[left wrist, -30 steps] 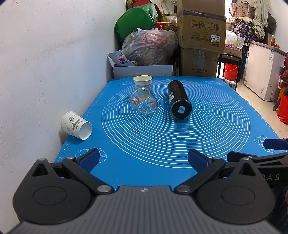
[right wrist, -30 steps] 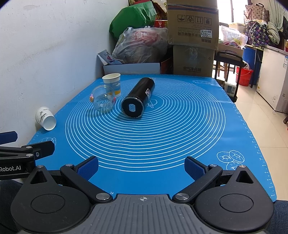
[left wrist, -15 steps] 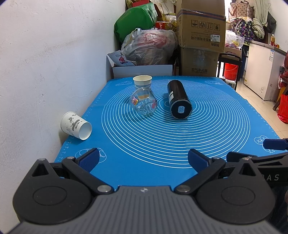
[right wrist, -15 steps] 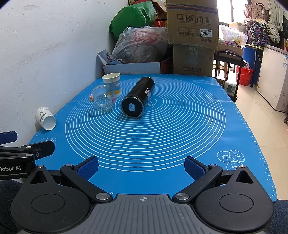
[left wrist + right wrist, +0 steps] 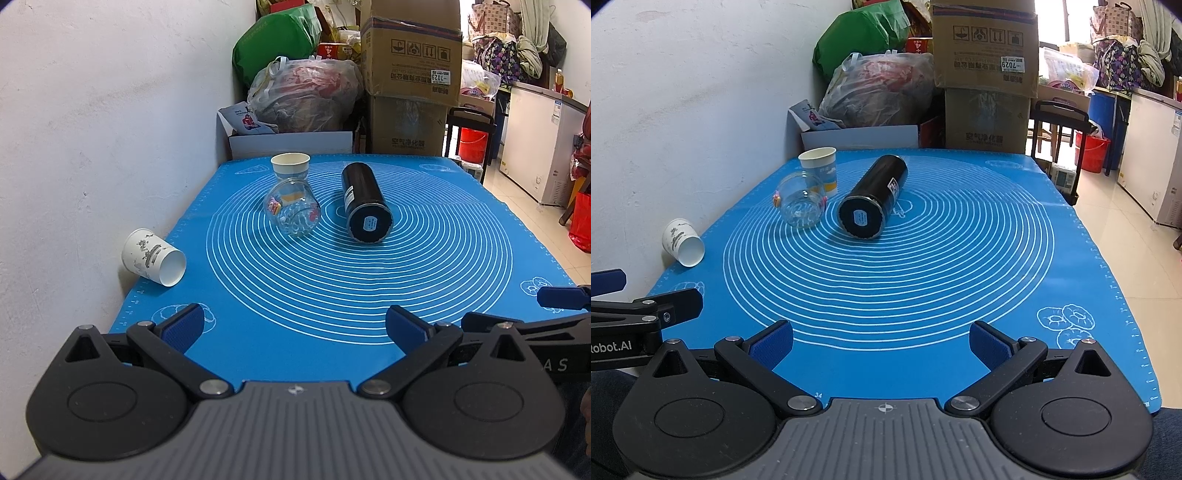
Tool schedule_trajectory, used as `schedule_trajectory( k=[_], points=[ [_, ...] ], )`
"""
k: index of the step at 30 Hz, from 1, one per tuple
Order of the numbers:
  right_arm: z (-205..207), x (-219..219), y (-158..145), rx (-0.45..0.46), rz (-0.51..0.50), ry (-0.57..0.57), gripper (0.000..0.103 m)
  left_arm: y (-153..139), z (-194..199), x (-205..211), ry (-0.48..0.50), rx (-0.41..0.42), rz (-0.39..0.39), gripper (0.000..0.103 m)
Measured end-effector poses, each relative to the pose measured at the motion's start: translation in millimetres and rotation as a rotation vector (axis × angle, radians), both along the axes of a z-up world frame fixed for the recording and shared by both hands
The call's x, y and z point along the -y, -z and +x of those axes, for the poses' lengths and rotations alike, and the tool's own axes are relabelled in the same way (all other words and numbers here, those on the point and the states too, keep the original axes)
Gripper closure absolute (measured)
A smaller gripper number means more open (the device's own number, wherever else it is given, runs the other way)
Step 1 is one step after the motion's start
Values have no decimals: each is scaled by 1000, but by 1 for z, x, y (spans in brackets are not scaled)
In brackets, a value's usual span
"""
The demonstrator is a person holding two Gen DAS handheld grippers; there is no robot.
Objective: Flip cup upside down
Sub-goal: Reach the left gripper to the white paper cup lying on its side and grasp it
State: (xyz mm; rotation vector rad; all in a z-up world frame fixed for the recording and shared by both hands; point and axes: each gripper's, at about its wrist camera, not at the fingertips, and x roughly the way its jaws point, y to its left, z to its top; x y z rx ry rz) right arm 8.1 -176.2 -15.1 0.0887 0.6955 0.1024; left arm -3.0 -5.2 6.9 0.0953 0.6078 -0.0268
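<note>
A paper cup [image 5: 290, 165] with a blue band stands upright at the far side of the blue mat [image 5: 369, 280]; it also shows in the right wrist view [image 5: 819, 166]. A clear glass jar [image 5: 293, 211] lies on its side in front of it. A white paper cup [image 5: 153, 257] lies on its side at the mat's left edge by the wall, also in the right wrist view [image 5: 683, 242]. My left gripper [image 5: 295, 326] and right gripper [image 5: 881, 341] are both open and empty, low over the mat's near edge, far from the cups.
A black cylindrical flask [image 5: 365, 202] lies on its side right of the jar. The white wall [image 5: 92, 129] runs along the left. Boxes [image 5: 410, 88] and bags [image 5: 303, 96] are piled behind the table. The tiled floor [image 5: 1137, 240] drops off to the right.
</note>
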Motion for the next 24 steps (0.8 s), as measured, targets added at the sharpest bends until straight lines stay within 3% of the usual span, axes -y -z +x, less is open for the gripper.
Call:
schedule_trajectory(
  k=[17, 21, 24],
  points=[
    [7, 3, 4, -8, 11, 10, 0, 4, 10, 0, -12, -16, 4, 0],
    [10, 6, 6, -9, 15, 21, 0, 4, 28, -10, -53, -41, -14, 0],
    [13, 9, 8, -8, 15, 34, 0, 7, 55, -25, -146, -48, 4, 0]
  ],
)
